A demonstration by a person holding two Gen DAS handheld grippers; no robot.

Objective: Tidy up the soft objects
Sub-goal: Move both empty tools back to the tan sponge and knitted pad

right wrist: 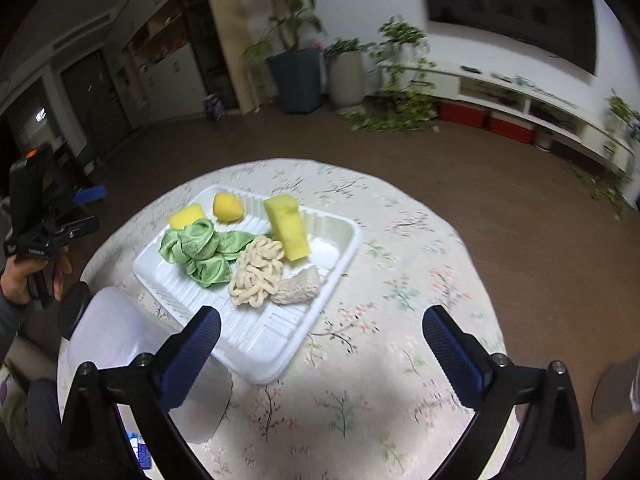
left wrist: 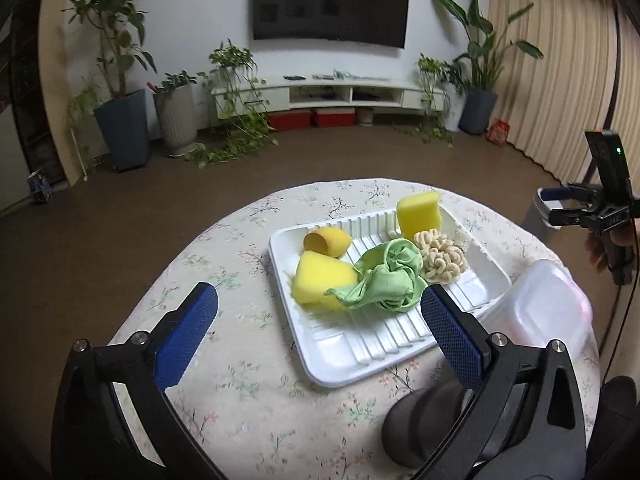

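Note:
A white foam tray (left wrist: 404, 344) (right wrist: 264, 344) sits on the round floral table. In it lie a crumpled green cloth (left wrist: 384, 276) (right wrist: 200, 252), a cream knotted cord bundle (left wrist: 442, 260) (right wrist: 258, 276), two yellow sponges (left wrist: 322, 280) (left wrist: 418, 214) (right wrist: 288, 226), a rolled yellow sponge (left wrist: 326, 242) (right wrist: 227, 208) and a white mesh scrap (right wrist: 298, 288). My left gripper (left wrist: 318, 312) is open and empty above the tray's near edge. My right gripper (right wrist: 320, 328) is open and empty over the tray's near right corner. Each gripper also shows in the other's view, the right (left wrist: 560, 206) and the left (right wrist: 86, 210).
A translucent plastic container (left wrist: 544, 312) (right wrist: 120, 344) stands on the table beside the tray. A dark rounded object (left wrist: 424, 424) lies at the table's near edge. The round floral tablecloth (right wrist: 400, 280) ends close on all sides. Potted plants and a TV stand are far behind.

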